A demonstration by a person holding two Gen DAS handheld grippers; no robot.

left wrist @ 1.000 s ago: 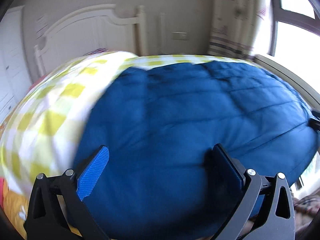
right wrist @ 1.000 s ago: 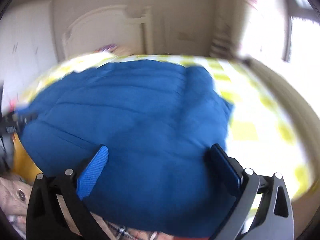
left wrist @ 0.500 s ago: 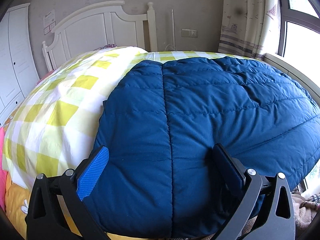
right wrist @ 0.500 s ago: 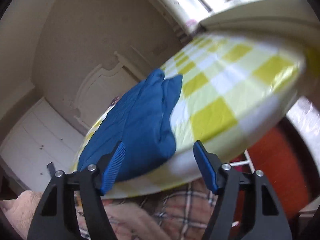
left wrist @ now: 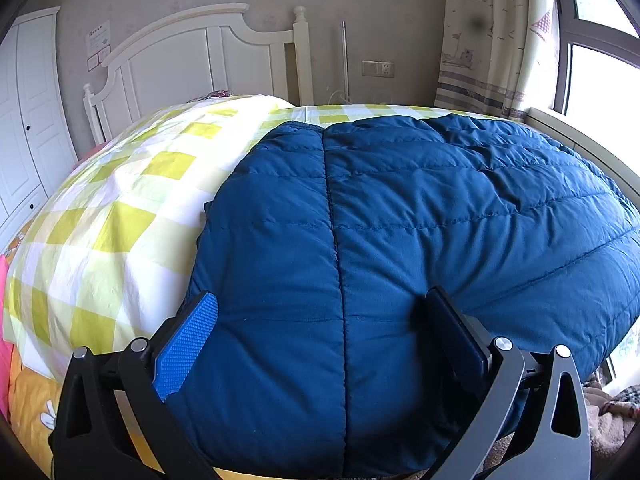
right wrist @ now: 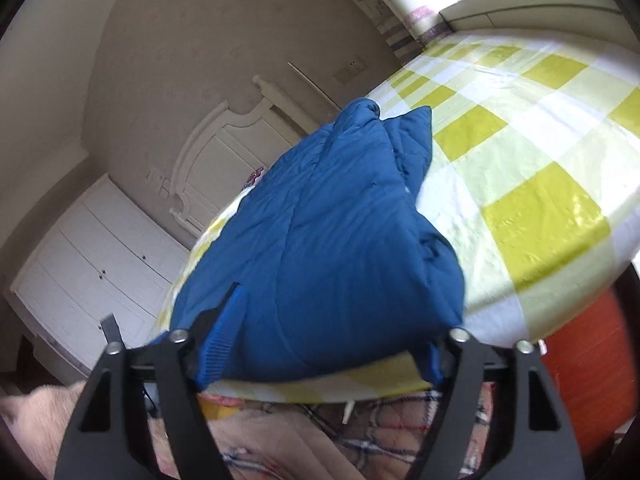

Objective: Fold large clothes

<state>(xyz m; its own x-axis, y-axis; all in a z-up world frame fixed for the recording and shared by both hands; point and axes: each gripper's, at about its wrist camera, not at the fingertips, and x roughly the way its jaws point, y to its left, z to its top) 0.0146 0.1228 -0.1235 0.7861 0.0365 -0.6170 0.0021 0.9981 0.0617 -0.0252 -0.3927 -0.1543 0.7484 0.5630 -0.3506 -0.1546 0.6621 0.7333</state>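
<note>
Tongs, left [left wrist: 320, 320] and right [right wrist: 332, 344], gape wide over blue jacket [left wrist: 420, 240].

Bedroom: bed [left wrist: 120, 216], headboard [left wrist: 180, 56], wardrobe [left wrist: 28, 112]

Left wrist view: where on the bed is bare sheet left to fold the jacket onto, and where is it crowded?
Bare checked sheet runs from the blue jacket to the headboard; a thin strip lies beyond its collar. The right wrist view shows more toward the window. The near edge is crowded: both open grippers straddle the jacket.
</note>
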